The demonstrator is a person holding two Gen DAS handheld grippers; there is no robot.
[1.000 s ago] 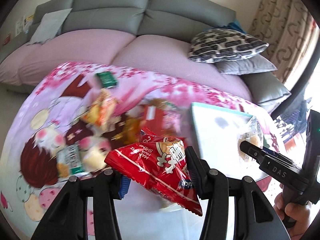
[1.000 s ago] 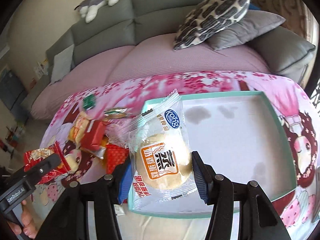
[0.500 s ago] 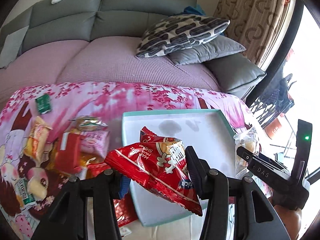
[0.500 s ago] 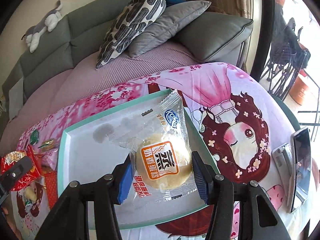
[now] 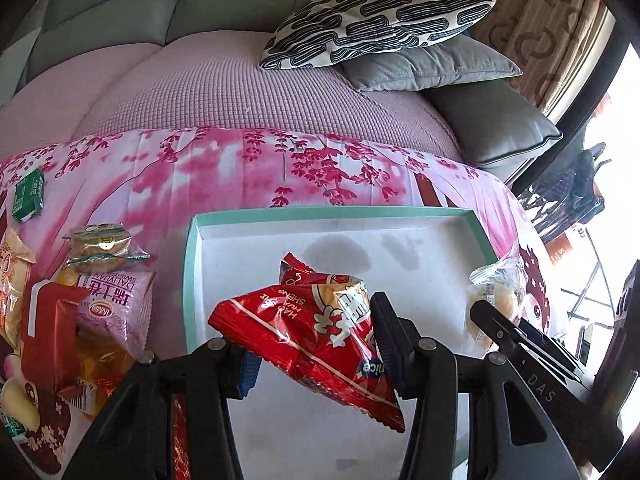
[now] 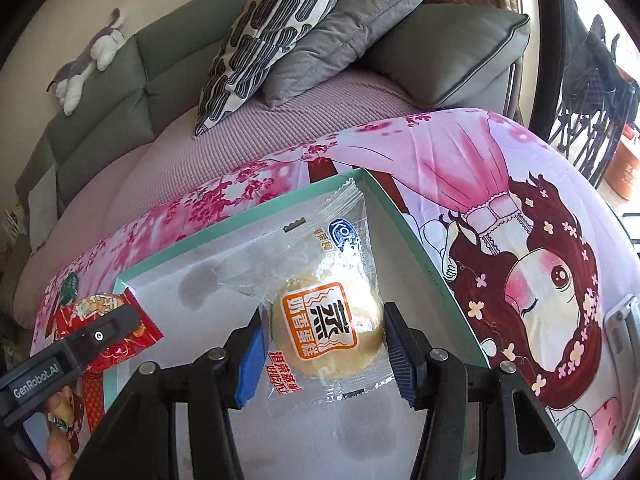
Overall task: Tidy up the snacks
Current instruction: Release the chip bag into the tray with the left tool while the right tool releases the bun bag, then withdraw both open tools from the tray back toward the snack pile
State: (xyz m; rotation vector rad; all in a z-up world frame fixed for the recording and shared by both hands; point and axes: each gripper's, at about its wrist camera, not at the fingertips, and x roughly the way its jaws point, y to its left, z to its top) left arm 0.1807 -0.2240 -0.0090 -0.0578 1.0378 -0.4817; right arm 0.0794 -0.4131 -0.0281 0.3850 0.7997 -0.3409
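Snacks in both grips, above the white tray (image 5: 192,280). We see the left hand-held gripper (image 5: 316,344) clamped on a red snack bag (image 5: 304,332), held over the tray's near left part. We see the right hand-held gripper (image 6: 324,344) clamped on a clear-wrapped cake (image 6: 326,332), held over the tray's right side, near its teal wall (image 6: 424,256). Loose snacks (image 5: 92,304) lie piled on the pink cartoon-printed surface (image 5: 240,172) left of the tray; a green packet (image 5: 28,194) lies apart from them. A sofa (image 5: 224,88) with cushions (image 5: 376,20) stands behind.
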